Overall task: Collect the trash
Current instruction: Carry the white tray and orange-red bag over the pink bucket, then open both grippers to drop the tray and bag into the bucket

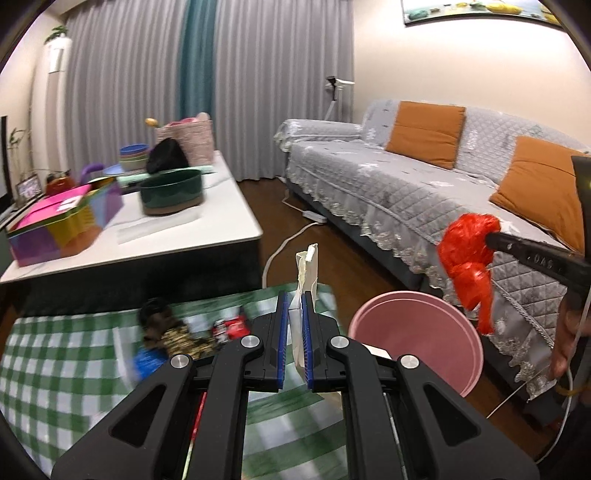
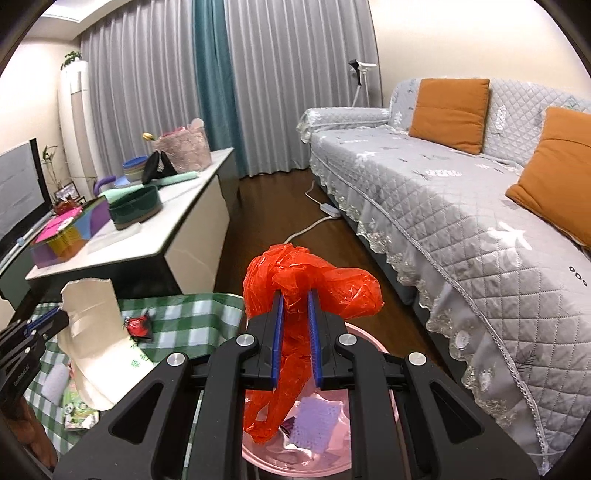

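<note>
Red plastic bag (image 2: 310, 291) is pinched in the right claw (image 2: 295, 321) directly over the pink bin (image 2: 295, 454); cream carton (image 1: 306, 295), upright, is clamped by the left claw (image 1: 294, 332) beside it.

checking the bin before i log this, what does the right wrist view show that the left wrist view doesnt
Only the right wrist view looks into the pink bin, showing a purple sheet already inside. Only the left wrist view shows a wall picture above the sofa. Both show the left gripper shut on a beige paper bag and the right gripper shut on a red plastic bag.
</note>
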